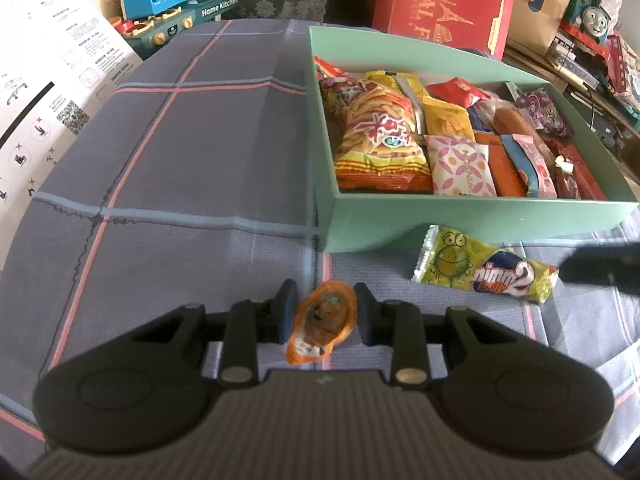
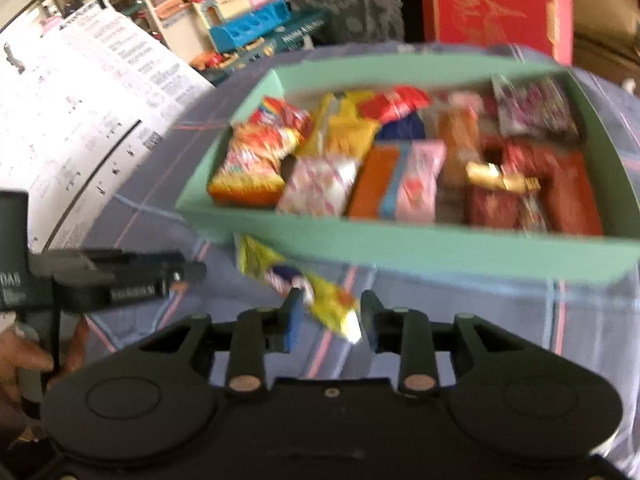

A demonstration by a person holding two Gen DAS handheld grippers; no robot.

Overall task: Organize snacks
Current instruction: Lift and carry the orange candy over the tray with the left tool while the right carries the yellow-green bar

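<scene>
Both wrist views face the green box (image 1: 472, 216) closely from the front

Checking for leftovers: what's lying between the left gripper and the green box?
Only bare plaid cloth; left gripper straddles an orange candy, green box ahead (left wrist view).

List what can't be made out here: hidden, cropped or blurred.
- Left wrist view: whether the left gripper pinches the orange snack or merely straddles it.
- Left wrist view: right gripper is a dark blur cut by the right edge.
- Right wrist view: motion blur smears labels in the green box; right gripper contact with the yellow nimm2 pack is unclear.
</scene>
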